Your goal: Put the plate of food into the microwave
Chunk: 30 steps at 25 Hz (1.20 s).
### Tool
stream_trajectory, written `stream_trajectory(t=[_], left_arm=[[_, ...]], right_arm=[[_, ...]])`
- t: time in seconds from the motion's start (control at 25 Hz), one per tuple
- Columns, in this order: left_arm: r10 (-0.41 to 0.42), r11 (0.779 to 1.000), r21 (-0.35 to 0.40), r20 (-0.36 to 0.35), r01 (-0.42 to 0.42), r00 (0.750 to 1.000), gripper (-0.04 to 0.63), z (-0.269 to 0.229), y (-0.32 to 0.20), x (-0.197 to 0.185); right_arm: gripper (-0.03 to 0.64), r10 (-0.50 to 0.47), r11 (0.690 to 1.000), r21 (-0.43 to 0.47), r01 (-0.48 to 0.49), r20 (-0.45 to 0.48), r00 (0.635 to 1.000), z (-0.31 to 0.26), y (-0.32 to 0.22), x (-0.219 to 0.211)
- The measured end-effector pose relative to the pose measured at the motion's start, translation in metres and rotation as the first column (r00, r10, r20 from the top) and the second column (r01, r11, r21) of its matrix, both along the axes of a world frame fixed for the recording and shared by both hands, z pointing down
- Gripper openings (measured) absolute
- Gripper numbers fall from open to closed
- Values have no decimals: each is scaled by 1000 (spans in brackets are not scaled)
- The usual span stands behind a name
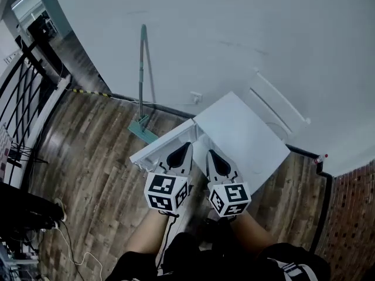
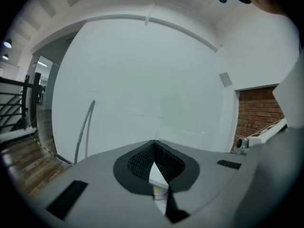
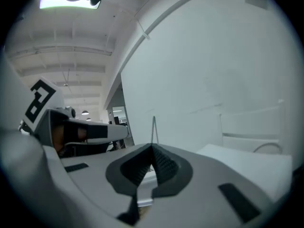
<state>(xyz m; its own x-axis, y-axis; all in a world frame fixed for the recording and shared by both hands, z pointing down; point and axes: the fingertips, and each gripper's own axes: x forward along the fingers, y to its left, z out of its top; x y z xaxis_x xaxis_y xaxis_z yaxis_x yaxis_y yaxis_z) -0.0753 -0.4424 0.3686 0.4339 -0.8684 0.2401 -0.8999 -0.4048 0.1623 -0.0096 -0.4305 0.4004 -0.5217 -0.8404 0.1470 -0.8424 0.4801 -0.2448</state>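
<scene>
No plate of food and no microwave can be made out in any view. In the head view both grippers are held side by side close to the person's body, over the near edge of a white table (image 1: 246,136). On the left gripper (image 1: 186,146) the jaws meet at the tip with nothing held; in the left gripper view, the left gripper (image 2: 153,142) points at a bare white wall. My right gripper (image 1: 210,153) also has its jaws together and empty, and in its own view the right gripper (image 3: 152,147) faces the same wall.
A green-handled mop (image 1: 142,81) leans on the white wall left of the table. A black railing (image 1: 23,92) runs along the far left. Cables (image 1: 67,239) lie on the wooden floor at lower left. A white frame (image 1: 281,104) stands behind the table; brick paving (image 1: 351,227) at right.
</scene>
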Motion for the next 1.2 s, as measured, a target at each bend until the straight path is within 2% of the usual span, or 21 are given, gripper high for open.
stream_trajectory(t=[0.08, 0.24, 0.36, 0.44, 0.76, 0.96, 1.2], left_arm=[[-6, 1000, -4, 9, 6, 1000, -2, -55, 6, 9], [-36, 999, -15, -36, 35, 999, -2, -134, 5, 25], [-43, 999, 19, -55, 44, 998, -2, -176, 7, 36], [-43, 998, 45, -43, 45, 998, -2, -195, 7, 41], [-27, 998, 53, -22, 29, 999, -2, -217, -8, 33], [-6, 999, 39, -72, 9, 997, -2, -219, -6, 34], [-4, 997, 71, -49, 8, 999, -2, -227, -5, 41]], right_arm=[[12, 8, 1000, 3, -8, 3, 1000, -60, -2, 14], [12, 29, 998, 53, -28, -16, 999, -155, -17, 45], [12, 45, 995, 90, -45, 3, 999, -197, -23, 65], [12, 55, 993, 102, -57, 22, 998, -211, -26, 72], [12, 50, 988, 141, -55, 39, 998, -244, -34, 69], [12, 61, 983, 170, -67, 41, 997, -253, -30, 72], [12, 62, 981, 179, -70, 48, 997, -255, -30, 77]])
